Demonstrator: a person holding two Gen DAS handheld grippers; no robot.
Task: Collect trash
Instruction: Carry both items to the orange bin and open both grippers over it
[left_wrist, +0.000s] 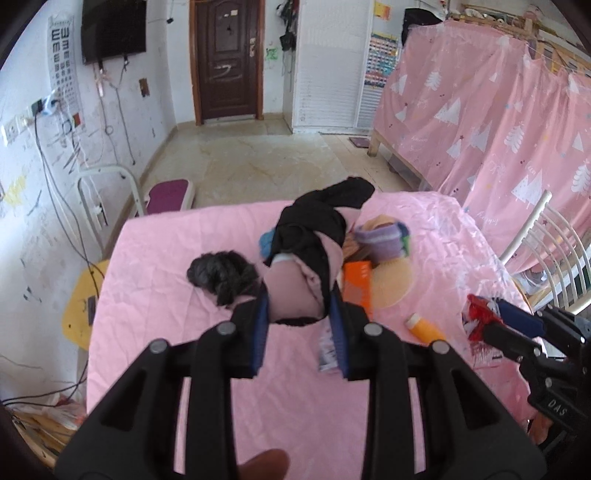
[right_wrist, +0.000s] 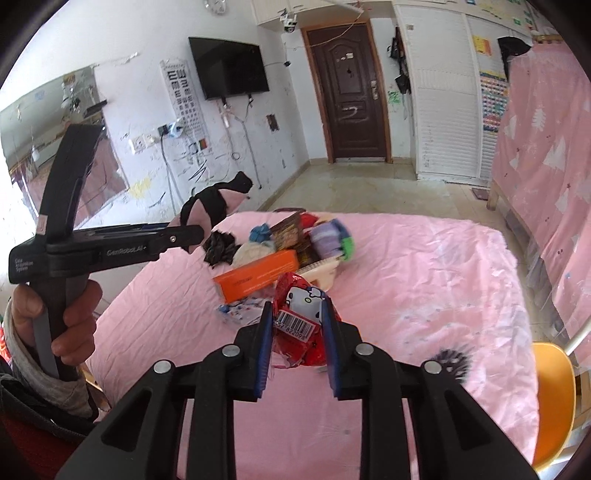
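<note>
My left gripper (left_wrist: 299, 297) is shut on a pink and black cloth bundle (left_wrist: 291, 280), held just above the pink-covered table (left_wrist: 166, 258). In the right wrist view the same gripper (right_wrist: 199, 232) shows at the left in a hand, with the cloth (right_wrist: 221, 201) sticking out past its tips. My right gripper (right_wrist: 297, 308) is shut on a red snack wrapper (right_wrist: 295, 291) printed with a cartoon cat and a barcode. The left wrist view shows that gripper (left_wrist: 491, 325) and the wrapper (left_wrist: 476, 310) at the right edge.
On the table lie a black crumpled wad (left_wrist: 221, 277), an orange box (left_wrist: 356, 286), an orange bottle (left_wrist: 424, 326), a purple sock (left_wrist: 380, 240), a silvery packet (left_wrist: 328, 350) and a beige hat (left_wrist: 395, 288). A white chair (left_wrist: 546, 251) stands right, a yellow stool (left_wrist: 79, 306) left.
</note>
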